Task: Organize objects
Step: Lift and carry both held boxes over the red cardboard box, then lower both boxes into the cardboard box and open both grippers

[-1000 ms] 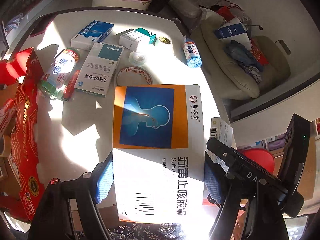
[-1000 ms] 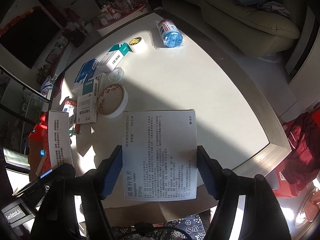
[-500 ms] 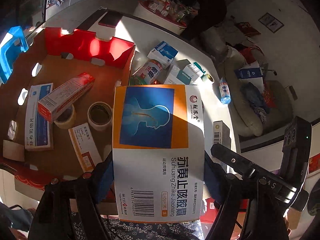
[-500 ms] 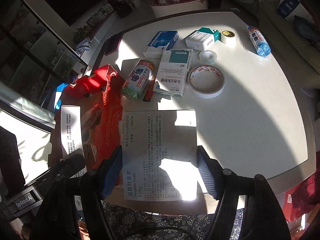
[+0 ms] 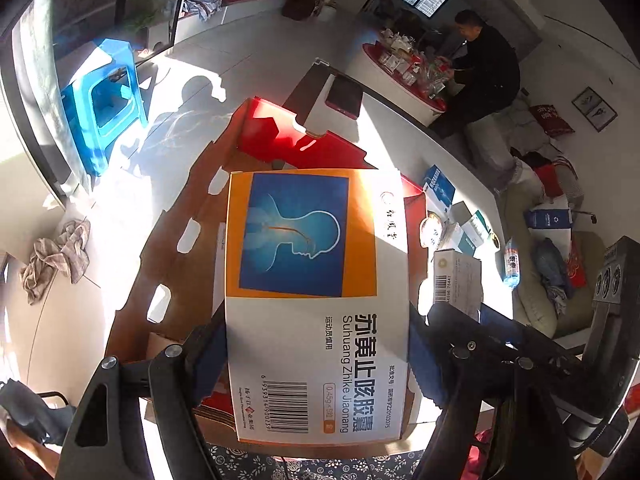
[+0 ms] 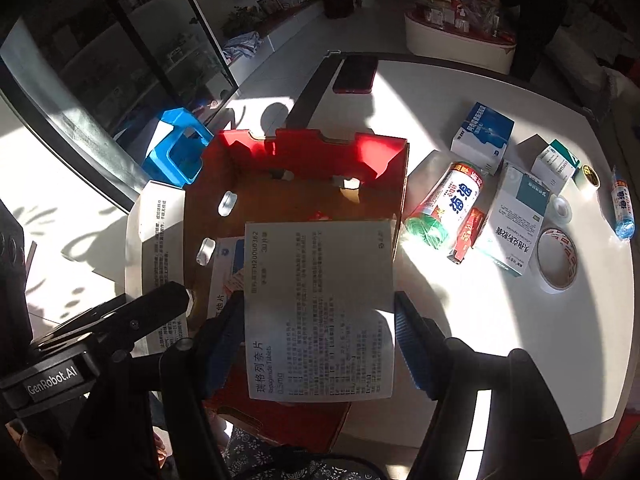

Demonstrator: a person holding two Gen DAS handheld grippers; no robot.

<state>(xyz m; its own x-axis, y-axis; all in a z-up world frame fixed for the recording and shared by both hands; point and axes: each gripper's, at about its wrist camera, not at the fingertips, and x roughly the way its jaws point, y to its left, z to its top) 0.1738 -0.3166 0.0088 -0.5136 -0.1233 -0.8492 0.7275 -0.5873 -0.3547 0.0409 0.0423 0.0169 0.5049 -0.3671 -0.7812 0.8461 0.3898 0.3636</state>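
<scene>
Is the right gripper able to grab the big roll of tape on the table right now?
Probably not yet. The right gripper is already shut on a white medicine box over the red cardboard box. The tape roll lies uncovered off to its right, so it must let go first.

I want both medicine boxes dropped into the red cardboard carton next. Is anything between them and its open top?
Nothing visible covers the red cardboard carton. The orange-and-white medicine box in the left gripper and the white printed medicine box in the right gripper hang above its floor, where a blue-and-white box already lies.
</scene>
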